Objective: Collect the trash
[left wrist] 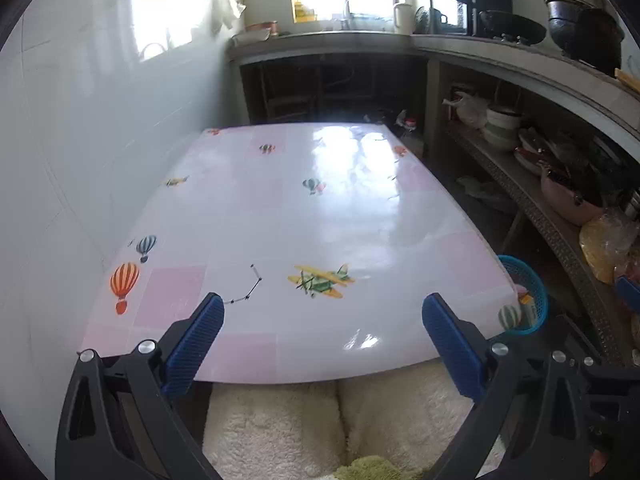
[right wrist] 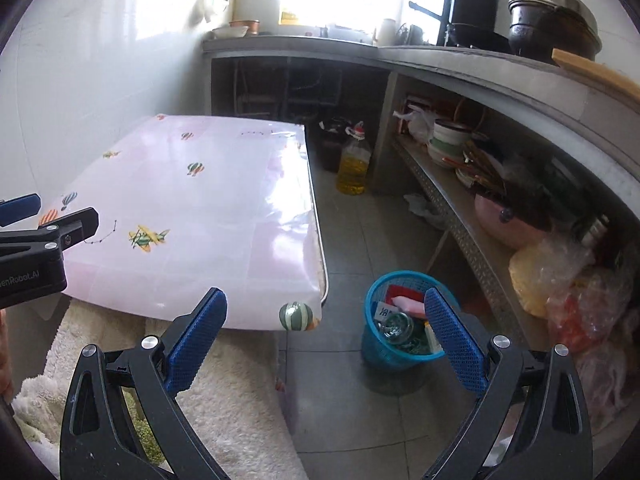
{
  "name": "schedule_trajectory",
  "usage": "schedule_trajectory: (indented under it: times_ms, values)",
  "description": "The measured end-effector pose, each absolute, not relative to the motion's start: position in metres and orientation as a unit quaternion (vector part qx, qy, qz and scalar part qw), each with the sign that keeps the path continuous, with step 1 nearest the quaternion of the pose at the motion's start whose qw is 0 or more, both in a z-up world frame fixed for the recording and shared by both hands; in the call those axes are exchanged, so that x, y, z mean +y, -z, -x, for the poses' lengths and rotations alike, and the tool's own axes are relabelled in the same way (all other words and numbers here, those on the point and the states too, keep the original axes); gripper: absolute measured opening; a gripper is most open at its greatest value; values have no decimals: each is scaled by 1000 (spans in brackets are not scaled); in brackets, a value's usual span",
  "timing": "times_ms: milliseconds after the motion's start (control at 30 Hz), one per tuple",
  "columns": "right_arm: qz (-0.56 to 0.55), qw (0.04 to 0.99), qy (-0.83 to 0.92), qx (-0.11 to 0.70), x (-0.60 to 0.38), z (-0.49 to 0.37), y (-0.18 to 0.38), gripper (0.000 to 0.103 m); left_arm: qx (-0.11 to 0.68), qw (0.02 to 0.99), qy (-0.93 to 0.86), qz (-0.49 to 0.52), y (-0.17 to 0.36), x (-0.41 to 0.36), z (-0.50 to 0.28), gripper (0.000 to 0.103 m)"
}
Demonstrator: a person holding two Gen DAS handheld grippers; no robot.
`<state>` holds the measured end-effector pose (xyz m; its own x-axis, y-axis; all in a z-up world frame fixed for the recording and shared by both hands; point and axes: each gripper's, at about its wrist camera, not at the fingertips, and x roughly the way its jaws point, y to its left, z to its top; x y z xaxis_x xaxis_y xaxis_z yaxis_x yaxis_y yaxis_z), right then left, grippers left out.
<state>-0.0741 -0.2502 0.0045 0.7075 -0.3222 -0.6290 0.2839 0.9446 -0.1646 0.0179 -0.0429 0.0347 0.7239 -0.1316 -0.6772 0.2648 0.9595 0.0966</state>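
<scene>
Blue trash basket (right wrist: pixel 394 320) just beyond right hand-held gripper (right wrist: pixel 326 306)

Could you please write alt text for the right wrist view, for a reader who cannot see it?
The right gripper, open and empty, hangs above a tiled floor where a blue plastic mesh basket holds collected trash. Left of it stands a table under a glossy pink balloon-print cloth, with the open left gripper at the frame's left edge.

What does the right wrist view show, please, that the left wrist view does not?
Only the right wrist view: the trash inside the blue plastic basket, a yellow oil bottle on the floor, and the open left claw seen side-on. Only the left: the basket mostly hidden behind the table edge. Both: the pink balloon-print tablecloth.
</scene>
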Motion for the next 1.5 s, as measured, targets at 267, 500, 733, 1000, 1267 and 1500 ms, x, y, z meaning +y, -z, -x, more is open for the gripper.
schedule_trajectory:
  times_ms: [267, 500, 733, 1000, 1267, 1500]
  values:
    - [-3, 902, 201, 381, -257, 77, 7, 95, 400, 910, 71, -83, -16, -33, -28, 97]
    - [-28, 889, 227, 397, -272, 78, 14, 95, 411, 904, 65, -94, -14, -40, -30, 97]
    - [-31, 883, 235, 405, -282, 76, 17, 95, 435, 893, 64, -97, -4, -45, -36, 97]
    - [-39, 881, 236, 407, -285, 76, 18, 95, 433, 893, 63, -106, -7, -51, -35, 97]
    - [-39, 881, 236, 408, -284, 77, 18, 95, 436, 890, 71, -111, -6, -55, -32, 97]
    - [-39, 882, 236, 406, -284, 77, 17, 95, 436, 889, 78, -112, -7, -58, -29, 97]
